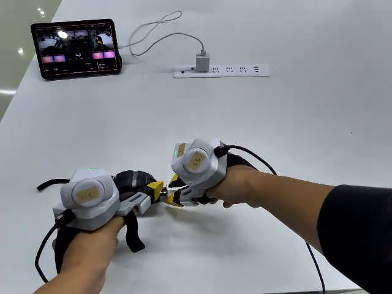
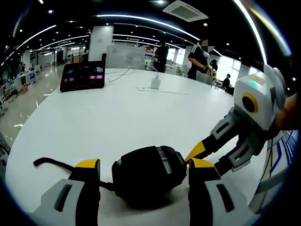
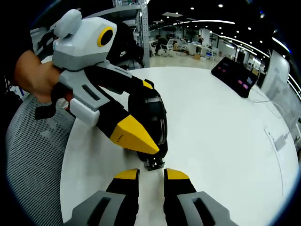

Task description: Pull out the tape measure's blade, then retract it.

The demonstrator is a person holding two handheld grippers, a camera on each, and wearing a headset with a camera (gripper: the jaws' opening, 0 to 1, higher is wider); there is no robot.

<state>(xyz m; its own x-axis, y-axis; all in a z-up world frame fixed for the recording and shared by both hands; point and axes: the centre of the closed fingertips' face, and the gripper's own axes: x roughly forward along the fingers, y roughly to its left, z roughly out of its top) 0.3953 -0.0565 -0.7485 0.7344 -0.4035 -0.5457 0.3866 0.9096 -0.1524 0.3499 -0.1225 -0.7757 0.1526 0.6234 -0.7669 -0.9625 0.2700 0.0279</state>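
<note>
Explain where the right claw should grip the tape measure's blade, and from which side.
Probably the end hook at the case's mouth, coming straight on from in front, opposite the left claw that flanks the tape measure. The hook is the only blade part exposed, and it faces the right claw.

The left gripper (image 2: 145,165) is holding a black tape measure (image 2: 148,173) between its yellow-tipped jaws on the white worktop (image 2: 117,117). A black strap (image 2: 49,163) is trailing off the case's left side. The right gripper (image 2: 201,154) is reaching in from the right, its yellow tips meeting the case's right side. Farther back, a tablet (image 2: 82,76) is standing with its screen lit, and a charger (image 2: 155,84) is sitting in a power strip (image 2: 164,90). People (image 2: 197,59) are standing beyond the worktop.
</note>
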